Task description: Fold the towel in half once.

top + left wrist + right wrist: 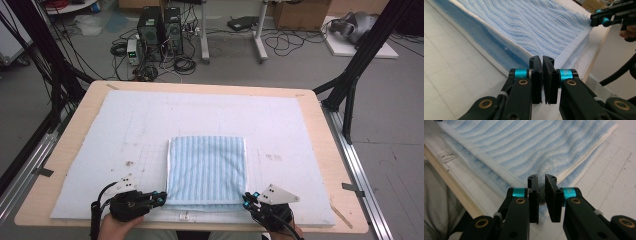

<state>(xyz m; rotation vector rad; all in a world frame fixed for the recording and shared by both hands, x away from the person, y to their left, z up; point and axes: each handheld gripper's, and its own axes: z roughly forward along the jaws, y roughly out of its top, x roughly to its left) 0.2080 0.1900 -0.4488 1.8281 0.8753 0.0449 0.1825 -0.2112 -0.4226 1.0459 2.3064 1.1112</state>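
We have the blue striped towel (206, 170) folded on the bench (320, 165), its near corners pinched in the narrow fingers of the left gripper (163, 198) and right gripper (246, 198), so next we likely lift both together for another fold

Folded towel (206, 170) lies on mat (125, 130), likely touching its near edge.
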